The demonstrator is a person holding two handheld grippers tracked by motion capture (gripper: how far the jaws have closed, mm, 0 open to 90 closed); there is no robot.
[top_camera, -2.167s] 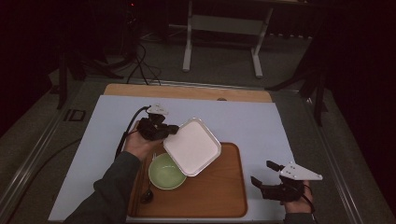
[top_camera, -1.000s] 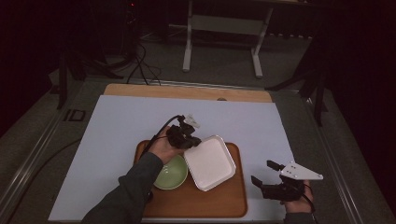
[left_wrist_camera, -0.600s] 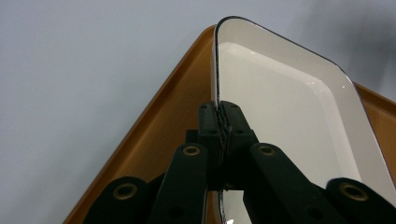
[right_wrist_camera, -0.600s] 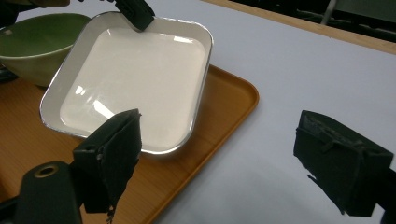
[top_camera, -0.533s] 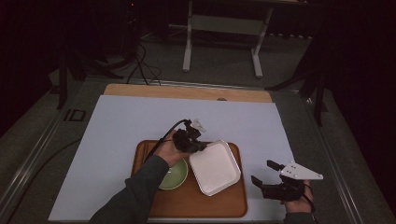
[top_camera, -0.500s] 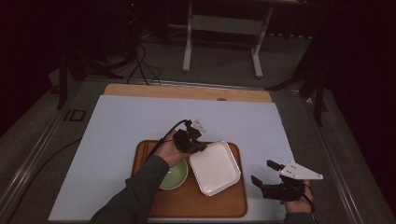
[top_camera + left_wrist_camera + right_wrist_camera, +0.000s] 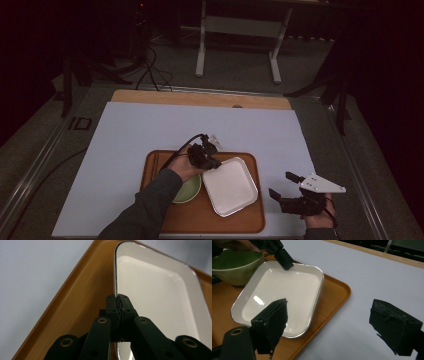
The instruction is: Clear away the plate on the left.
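Observation:
A white square plate (image 7: 231, 186) lies on the right half of a brown wooden tray (image 7: 200, 216), next to a green bowl (image 7: 189, 189). My left gripper (image 7: 210, 163) is shut on the plate's rim at its far left corner. In the left gripper view the jaws pinch the thin rim (image 7: 115, 277) of the plate (image 7: 160, 295) above the tray (image 7: 75, 307). My right gripper (image 7: 281, 184) stands open on the tabletop right of the tray, nothing between its jaws. The right gripper view shows the plate (image 7: 284, 290), the bowl (image 7: 234, 265) and the left gripper (image 7: 283, 258) on the rim.
A pale blue-grey mat (image 7: 150, 125) covers the table around the tray. A bare wooden strip (image 7: 200, 98) runs along the far edge. A metal stand (image 7: 237, 30) and cables (image 7: 150, 70) are on the dark floor beyond the table.
The left hand has carried the plate rightward and down, from tilted above the tray's left side to lying low over its right half. The right gripper has kept still.

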